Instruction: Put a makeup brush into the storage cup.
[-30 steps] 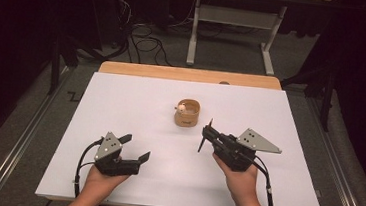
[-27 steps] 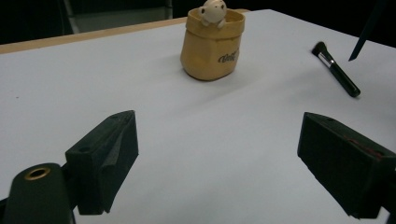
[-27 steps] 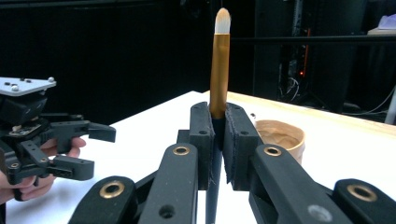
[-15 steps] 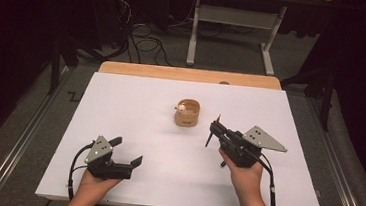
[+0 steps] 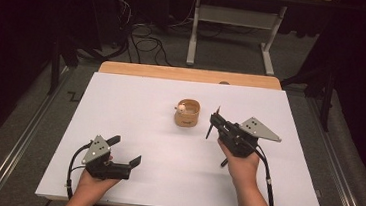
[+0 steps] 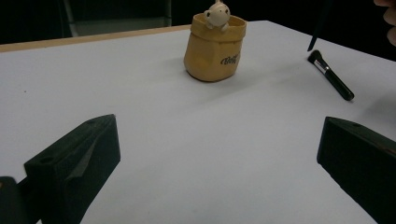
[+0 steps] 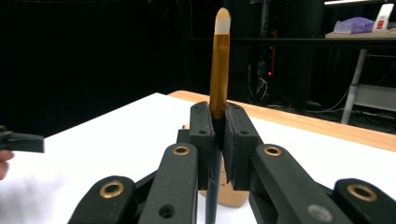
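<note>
Grip on the right: the right gripper [image 7: 218, 140] is clamped tight on a thin brush [image 7: 219, 60], which is held upright between the pads, gold ferrule and pale tip above, dark handle below. In the high view this gripper [image 5: 214, 122] is seen just right of the small tan pot [image 5: 187, 113], near but apart. The left gripper [image 5: 125, 150] is held low over the white table [image 5: 136, 99] near the front edge, jaws spread wide after just opening, nothing between them. A second, black brush [image 6: 330, 75] is seen lying flat on the table, right of the pot [image 6: 214, 46] in the left gripper view.
</note>
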The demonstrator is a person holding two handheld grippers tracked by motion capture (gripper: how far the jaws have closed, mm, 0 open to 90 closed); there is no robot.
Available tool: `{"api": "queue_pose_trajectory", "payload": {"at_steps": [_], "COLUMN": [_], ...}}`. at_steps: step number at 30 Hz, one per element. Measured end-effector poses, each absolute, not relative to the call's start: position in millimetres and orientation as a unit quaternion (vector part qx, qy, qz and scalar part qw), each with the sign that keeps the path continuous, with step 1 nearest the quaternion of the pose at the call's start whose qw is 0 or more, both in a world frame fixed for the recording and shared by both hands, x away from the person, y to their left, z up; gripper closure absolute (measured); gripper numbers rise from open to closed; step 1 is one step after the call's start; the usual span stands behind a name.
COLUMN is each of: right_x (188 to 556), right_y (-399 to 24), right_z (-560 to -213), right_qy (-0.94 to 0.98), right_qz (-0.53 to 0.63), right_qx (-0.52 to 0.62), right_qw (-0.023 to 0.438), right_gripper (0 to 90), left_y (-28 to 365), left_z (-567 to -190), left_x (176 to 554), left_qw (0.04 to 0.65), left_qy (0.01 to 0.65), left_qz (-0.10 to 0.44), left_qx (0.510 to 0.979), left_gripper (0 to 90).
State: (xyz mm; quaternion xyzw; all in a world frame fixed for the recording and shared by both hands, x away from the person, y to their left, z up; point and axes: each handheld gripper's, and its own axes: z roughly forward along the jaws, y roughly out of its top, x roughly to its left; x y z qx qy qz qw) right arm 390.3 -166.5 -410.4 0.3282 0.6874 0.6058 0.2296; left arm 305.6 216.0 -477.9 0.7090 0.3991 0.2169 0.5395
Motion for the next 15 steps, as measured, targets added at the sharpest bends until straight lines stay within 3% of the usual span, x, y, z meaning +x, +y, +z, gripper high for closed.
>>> {"api": "queue_pose_trajectory", "payload": {"at_steps": [15], "right_x": [421.3], "right_y": [-157.9], "right_z": [-405.1], "right_qy": [0.682], "right_qz": [0.603], "right_qx": [0.343], "right_qw": [0.232], "right_gripper": [84.3], "left_y": [218.4], "left_z": [-478.1], "left_x": [306.4], "left_qw": [0.537], "left_qy": [0.401], "left_qz": [0.215], "left_qx": [0.710], "left_gripper": [0.4]}}
